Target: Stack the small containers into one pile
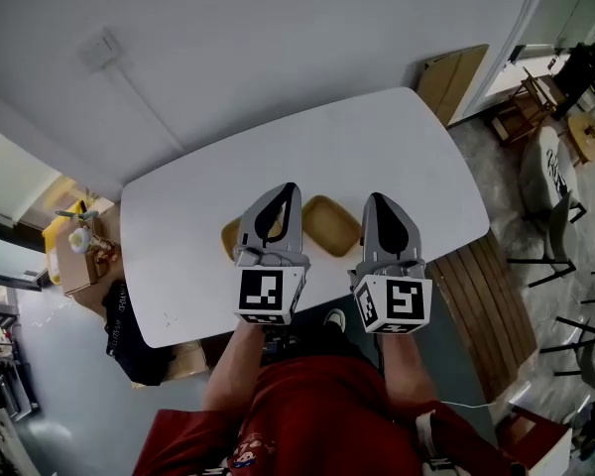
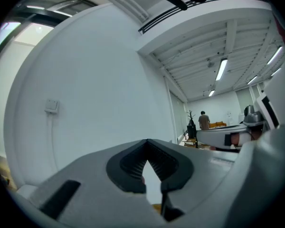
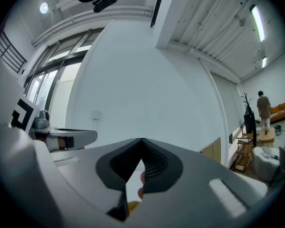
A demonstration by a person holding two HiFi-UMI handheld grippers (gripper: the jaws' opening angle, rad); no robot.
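Note:
Two small tan containers lie on the white table (image 1: 377, 137). One container (image 1: 331, 225) sits in the gap between my grippers. The other container (image 1: 229, 238) is mostly hidden under the left gripper. My left gripper (image 1: 290, 189) and right gripper (image 1: 374, 199) hover side by side above the table's near half, pointing level toward the wall. Both are shut with nothing between the jaws. In the left gripper view the left gripper (image 2: 147, 142) has its jaws closed, with a sliver of tan container (image 2: 156, 206) below. The right gripper (image 3: 141, 141) looks the same in its own view.
A cardboard panel (image 1: 454, 79) leans on the wall past the table's right end. A wooden slatted bench (image 1: 481, 305) runs along the table's right side, with chairs (image 1: 560, 236) beyond. A box of items (image 1: 79, 251) and a black bag (image 1: 129, 330) stand at the left. A person (image 3: 263, 109) stands far off.

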